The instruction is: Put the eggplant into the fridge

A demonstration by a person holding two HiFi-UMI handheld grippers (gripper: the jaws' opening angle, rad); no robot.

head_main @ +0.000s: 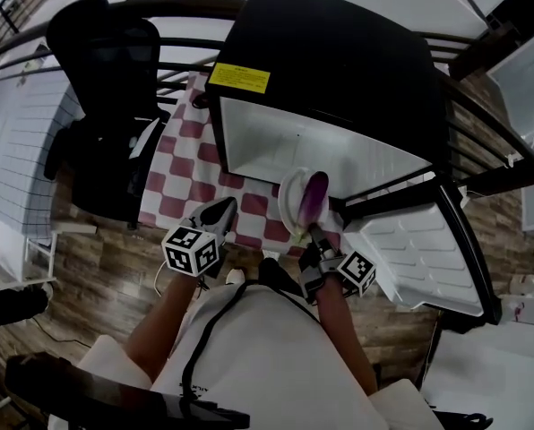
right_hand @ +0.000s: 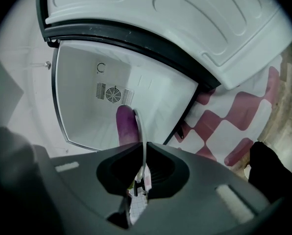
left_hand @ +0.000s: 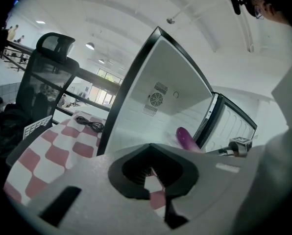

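Observation:
A purple eggplant (head_main: 314,195) lies on a small white plate (head_main: 292,201). My right gripper (head_main: 311,232) is shut on the near rim of that plate and holds it at the fridge's open mouth. In the right gripper view the plate (right_hand: 141,136) shows edge-on, with the eggplant (right_hand: 125,124) against the white fridge interior (right_hand: 82,111). The fridge (head_main: 339,70) is black outside, and its door (head_main: 428,249) is swung open to the right. My left gripper (head_main: 219,212) hovers over the checked cloth to the left of the plate, jaws together with nothing between them. From the left gripper view the eggplant (left_hand: 185,137) shows beside the fridge (left_hand: 156,97).
A red-and-white checked cloth (head_main: 186,164) covers the table under the fridge. A coiled black cable (left_hand: 89,125) lies on it at the far side. A black office chair (head_main: 106,70) stands to the left, by a dark railing (head_main: 16,47). The floor is wood.

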